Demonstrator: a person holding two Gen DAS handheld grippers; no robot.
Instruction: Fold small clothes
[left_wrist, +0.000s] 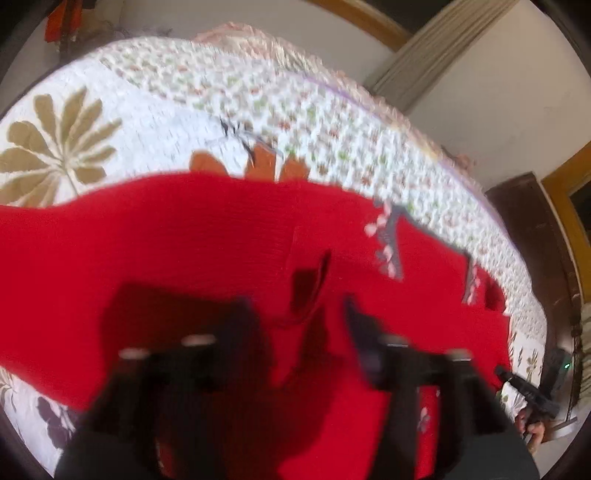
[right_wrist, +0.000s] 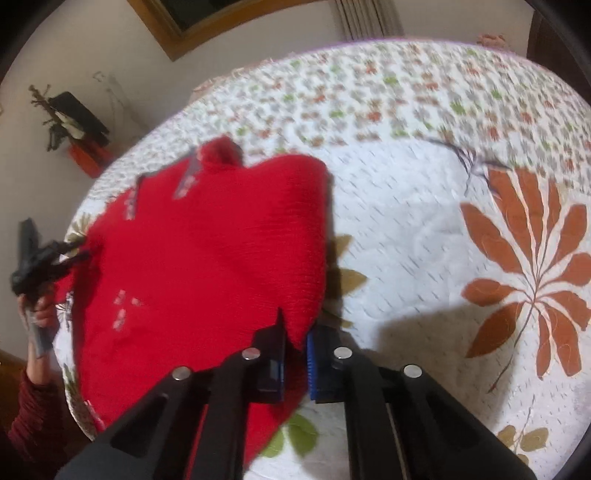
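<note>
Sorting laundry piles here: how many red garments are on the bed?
1: the red garment lies on the floral quilt, its corner pinched by the right gripper. Others may lie out of view.

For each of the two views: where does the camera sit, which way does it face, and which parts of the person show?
Left wrist: on the left gripper, facing across the red knitted garment on the floral quilt; the right gripper and hand show.
Right wrist: on the right gripper, clamping the garment's edge; the left gripper, hand and sleeve show.
Shared: garment, quilt, opposite gripper.
</note>
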